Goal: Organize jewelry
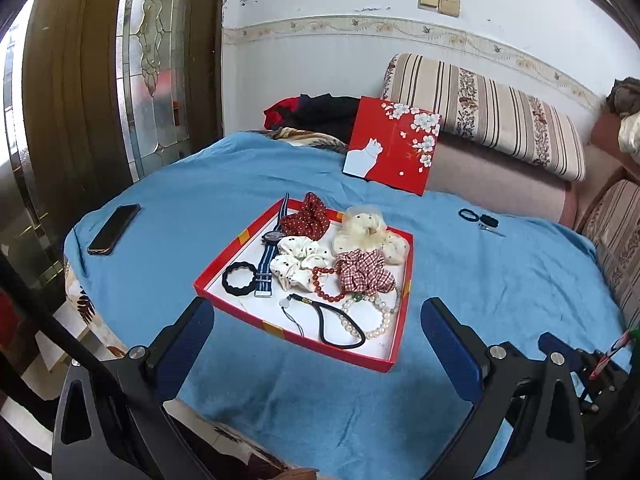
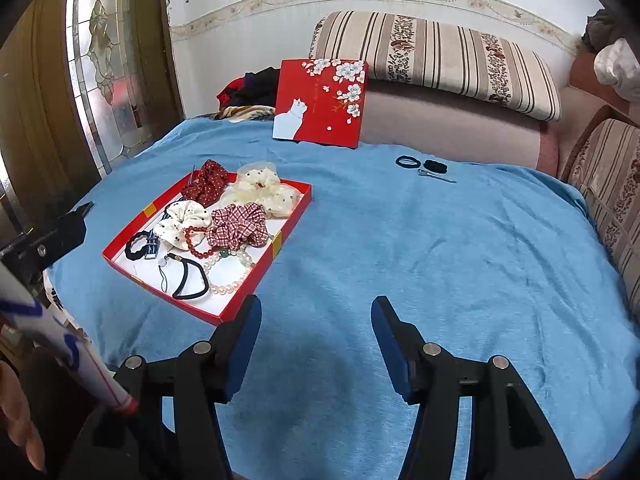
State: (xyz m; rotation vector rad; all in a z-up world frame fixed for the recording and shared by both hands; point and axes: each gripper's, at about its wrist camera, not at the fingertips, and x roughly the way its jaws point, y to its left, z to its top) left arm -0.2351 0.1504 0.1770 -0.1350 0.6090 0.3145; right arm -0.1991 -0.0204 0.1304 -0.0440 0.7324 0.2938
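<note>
1. Red cardboard, a shallow box (image 1: pixel 224 258), sits on the blue blanket (image 1: pixel 480 280) towards its left side, and nearly everything to be sorted lies in it.
2. Inside I can see a pearl bracelet (image 1: pixel 380 320) and a black cord loop (image 1: pixel 340 330) by the box's near edge, a red bead bracelet (image 1: pixel 326 284) just behind them, a striped-strap watch (image 1: pixel 272 254) and a black ring-shaped hair tie (image 1: pixel 239 278) along the left wall, and four scrunchies filling the back.
3. Loose items, a thin black hair tie (image 2: pixel 406 161) and a small hair clip (image 2: pixel 436 176) (too small to say more), lie well apart from the box, near the blanket's far right edge.
4. Leaning by the far edge is the box lid (image 1: pixel 394 144), red with a white cat.
5. Left hand-held gripper (image 1: pixel 316 328): fingers spread wide, nothing between them, hovering at the box's near edge, so the pearls lie straight ahead.
6. Right hand-held gripper (image 2: pixel 316 322): also spread and empty, over bare blanket, with the box's near right corner just ahead to its left.
7. My guess is the left one is better placed for the box, since the cord loop's long axis runs roughly towards it; the strays at the far right edge suit the right one.
</note>
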